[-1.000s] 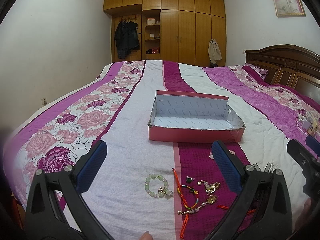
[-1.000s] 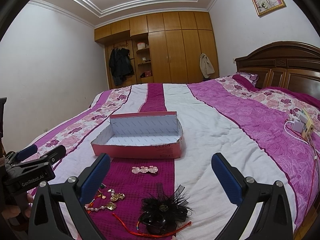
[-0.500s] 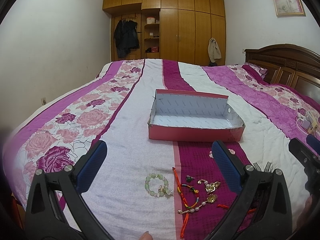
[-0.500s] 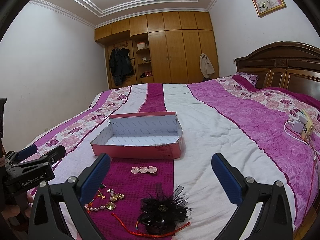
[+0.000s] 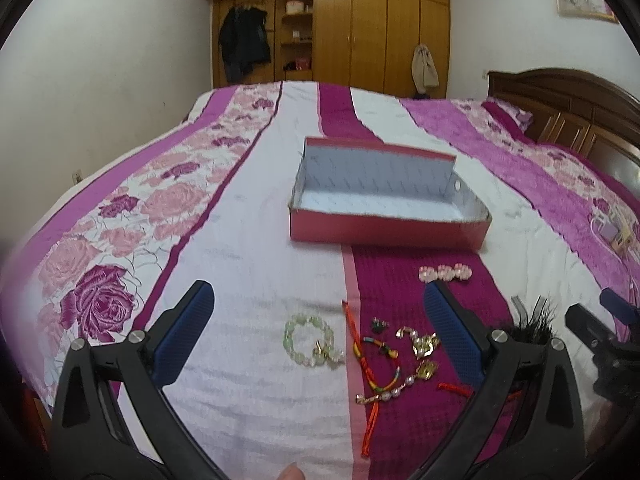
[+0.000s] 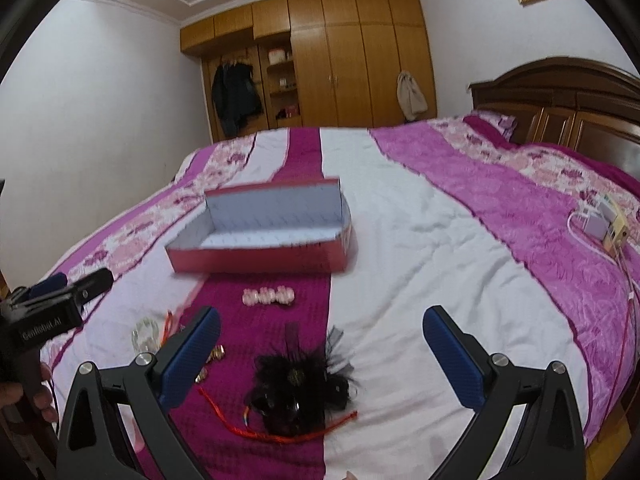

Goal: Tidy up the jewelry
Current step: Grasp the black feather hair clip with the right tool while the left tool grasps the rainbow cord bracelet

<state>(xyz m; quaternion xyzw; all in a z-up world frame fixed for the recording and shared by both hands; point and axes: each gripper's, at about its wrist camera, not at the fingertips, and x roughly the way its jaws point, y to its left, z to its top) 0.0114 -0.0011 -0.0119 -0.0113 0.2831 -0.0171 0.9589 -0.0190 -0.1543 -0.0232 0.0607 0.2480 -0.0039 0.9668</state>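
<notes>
Bed [image 5: 280, 208] fills both frames, striped purple/white cover. Pink box [image 5: 390, 210] sits mid-frame in the left wrist view, open, nothing visible inside, long axis running left-right across the frame.

Left tool [image 5: 318, 334]: jaws wide, holding nothing, aimed down at the jewelry cluster in the lower centre. Right tool [image 6: 320, 354]: jaws wide too, nothing held, black feather hairpiece [image 6: 300, 384] low in the frame between its fingers.

Jewelry is all loose on the bed, on the near side of the box, none in it yet:
- green bead bracelet [image 5: 310, 340] lies flat, between the left tool's fingers, slightly left of gap centre. Likely first pick, left hand nearer.
- red cord [image 5: 366, 368] runs top-to-bottom just right of it
- gold/pearl pieces [image 5: 418, 346] close to the left tool's right finger
- pink flower clip [image 5: 445, 273] nearest the box, long axis left-right

Judgement: bracelet is a ring, so pinch one side of the loop, not across it. Frames are slightly blurred; exact height above the bed unclear.
</notes>
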